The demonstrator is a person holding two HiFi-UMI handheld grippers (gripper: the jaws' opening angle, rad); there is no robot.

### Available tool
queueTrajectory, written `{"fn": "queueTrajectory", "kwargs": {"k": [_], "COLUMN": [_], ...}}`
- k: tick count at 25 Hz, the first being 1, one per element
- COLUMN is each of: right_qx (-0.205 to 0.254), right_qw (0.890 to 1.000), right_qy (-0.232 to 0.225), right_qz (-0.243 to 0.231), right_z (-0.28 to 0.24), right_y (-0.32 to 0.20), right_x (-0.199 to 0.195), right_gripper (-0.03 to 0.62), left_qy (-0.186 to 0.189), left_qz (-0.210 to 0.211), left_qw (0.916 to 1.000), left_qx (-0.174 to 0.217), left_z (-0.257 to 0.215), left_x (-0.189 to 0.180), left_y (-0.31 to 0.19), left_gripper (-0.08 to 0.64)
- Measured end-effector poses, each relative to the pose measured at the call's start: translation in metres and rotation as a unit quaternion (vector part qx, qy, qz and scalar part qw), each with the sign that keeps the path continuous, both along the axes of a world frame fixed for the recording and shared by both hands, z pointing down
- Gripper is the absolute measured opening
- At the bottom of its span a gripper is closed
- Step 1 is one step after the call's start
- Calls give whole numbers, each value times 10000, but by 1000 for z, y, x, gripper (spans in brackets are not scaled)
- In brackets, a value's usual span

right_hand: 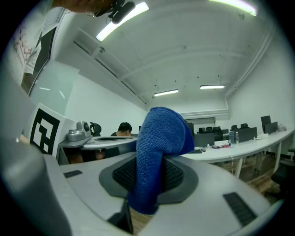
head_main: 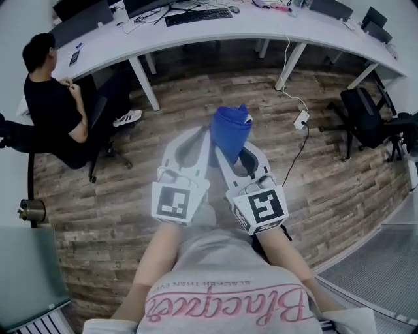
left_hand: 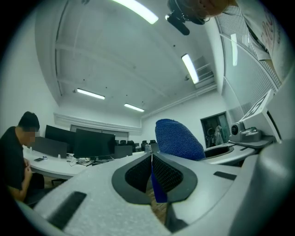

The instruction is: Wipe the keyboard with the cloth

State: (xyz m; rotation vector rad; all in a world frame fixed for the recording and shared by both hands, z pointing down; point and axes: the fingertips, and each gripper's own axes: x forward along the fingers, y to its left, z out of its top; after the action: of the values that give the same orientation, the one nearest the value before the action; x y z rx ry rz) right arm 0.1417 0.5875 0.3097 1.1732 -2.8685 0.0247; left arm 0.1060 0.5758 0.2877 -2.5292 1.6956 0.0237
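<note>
Shows, at lower centre, the left gripper [left_hand: 152, 159] with jaws closed on a thin edge of blue cloth [left_hand: 177, 136], bulging up just right of centre. Shows, at left edge, a seated person [left_hand: 16, 156] at a white desk [left_hand: 50, 167] bearing dark monitors [left_hand: 92, 144]. Shows ceiling strip lights [left_hand: 138, 10] across the top.

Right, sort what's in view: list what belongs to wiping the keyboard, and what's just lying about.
Job: blue cloth, clamped in the left hand-held gripper and the right hand-held gripper; keyboard on the white desk.
Lying about: monitors, power strip on the floor, black chair, seated person.
</note>
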Motion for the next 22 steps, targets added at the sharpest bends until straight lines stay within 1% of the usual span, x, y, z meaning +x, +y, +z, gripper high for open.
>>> {"fn": "queueTrajectory", "kwargs": {"k": [6,11,17,22], "right_qx": [-6,63,43,36], "right_qw": [9999,9997,9995,9993], "right_qy": [35,85,145,127], "right_qz": [125,212,284,349], "right_z": [-3,-6,-6,-6], "right_y": [-67,-112,-148,-164], "right_x": [-33,-56,-69,-73], "right_gripper": [98,100,100,100], "left_qy": [42,65,132,131], "left_qz": [127,248,346,375], "left_qw": [9999,9997,9993,9992], "left_qx": [-6,-37,-63,-62], "left_z": [-2,-4,-4,-3], "left_x": [-34,-55,-68,-72], "left_y": [-70,-117,-156,-172], "left_gripper": [6,6,6,6]}}
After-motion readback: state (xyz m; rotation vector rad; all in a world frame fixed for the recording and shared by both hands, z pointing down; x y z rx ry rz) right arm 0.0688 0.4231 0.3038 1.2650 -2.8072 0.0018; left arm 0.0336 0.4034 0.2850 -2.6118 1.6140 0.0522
